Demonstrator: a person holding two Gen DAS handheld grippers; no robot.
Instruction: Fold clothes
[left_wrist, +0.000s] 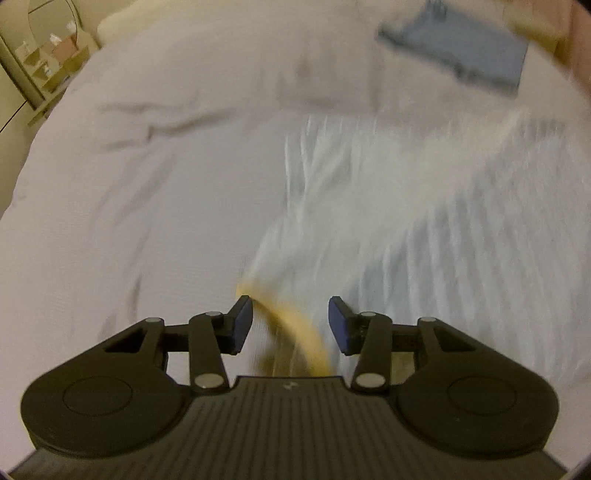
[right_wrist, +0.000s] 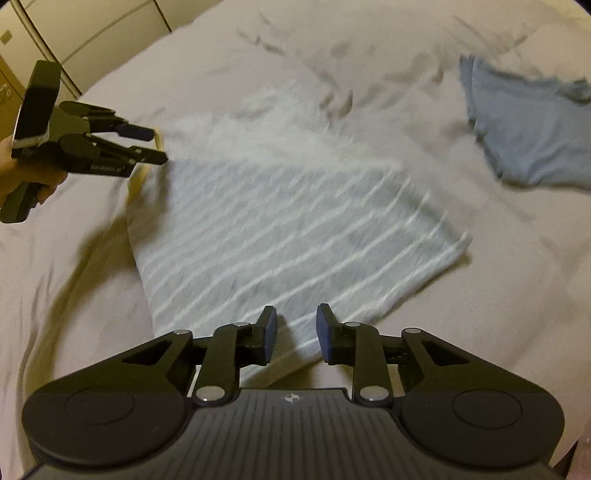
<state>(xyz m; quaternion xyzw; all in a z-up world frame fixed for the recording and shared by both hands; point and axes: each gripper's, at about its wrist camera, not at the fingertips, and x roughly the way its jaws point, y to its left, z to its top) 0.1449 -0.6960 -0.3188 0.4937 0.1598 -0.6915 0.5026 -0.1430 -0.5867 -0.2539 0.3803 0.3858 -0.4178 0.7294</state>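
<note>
The striped shirt (right_wrist: 288, 221) lay on the bed (right_wrist: 74, 280), its long axis running from just ahead of the right gripper (right_wrist: 295, 332) away toward the left gripper (right_wrist: 147, 144), tan collar (left_wrist: 295, 325) end at the latter. The right jaws stood apart over the near hem (touching or not, unclear). The left jaws were apart astride the collar. A folded blue garment (right_wrist: 532, 136) lay far right of the right jaws.

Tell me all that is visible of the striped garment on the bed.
The striped garment is soft grey knit with thin white stripes and a yellow-beige trim. It lies folded, roughly rectangular, flat on the bed sheet. The trim end sits between the open jaws of the left gripper; contact is unclear. Motion blur hides details.
</note>
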